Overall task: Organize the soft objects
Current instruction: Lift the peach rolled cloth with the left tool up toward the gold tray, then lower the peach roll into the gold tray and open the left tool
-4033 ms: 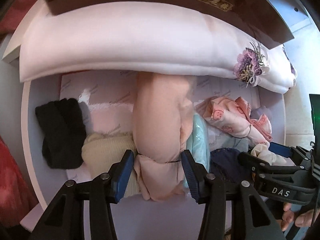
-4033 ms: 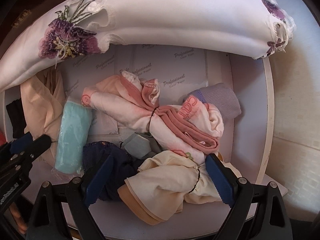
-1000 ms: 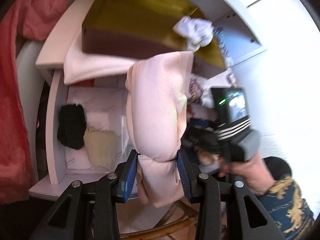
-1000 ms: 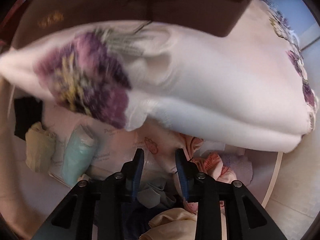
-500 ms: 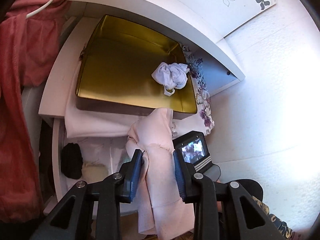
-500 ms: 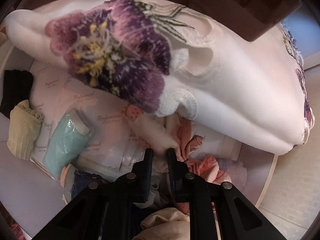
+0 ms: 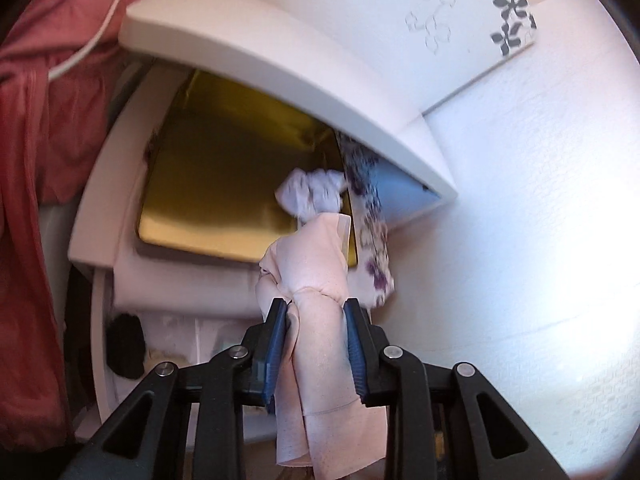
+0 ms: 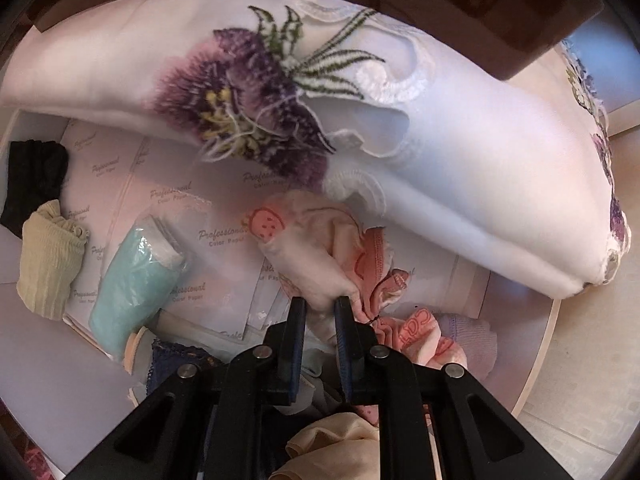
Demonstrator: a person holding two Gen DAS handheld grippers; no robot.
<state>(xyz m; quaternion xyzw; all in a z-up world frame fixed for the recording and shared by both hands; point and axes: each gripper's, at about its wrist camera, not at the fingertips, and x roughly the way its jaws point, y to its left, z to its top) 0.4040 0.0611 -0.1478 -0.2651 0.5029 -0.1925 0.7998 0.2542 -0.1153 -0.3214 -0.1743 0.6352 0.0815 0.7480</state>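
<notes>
My left gripper (image 7: 314, 308) is shut on a pale pink cloth bundle (image 7: 320, 280) and holds it up at the front right corner of a gold tray (image 7: 224, 184) on the upper shelf. A crumpled white-lilac cloth (image 7: 312, 194) lies in the tray. My right gripper (image 8: 320, 306) is shut on a pink-and-cream bundle with a strawberry print (image 8: 308, 256) on the lower shelf. Around it lie a mint roll in plastic (image 8: 136, 284), a cream sock (image 8: 48, 256), a black cloth (image 8: 34, 172), a navy lace cloth (image 8: 176, 356) and a lilac cloth (image 8: 468, 340).
A white embroidered cushion with purple flowers (image 8: 360, 120) lies under the tray and overhangs the lower shelf. A white shelf board (image 7: 280, 68) roofs the tray. Red fabric (image 7: 36, 160) hangs at the left. Printed paper (image 8: 168, 196) lines the lower shelf.
My left gripper has lifted the pink bundle out of the lower shelf and up to the gold tray. My right gripper moved in from the cream bundle and closed on the strawberry-print bundle.
</notes>
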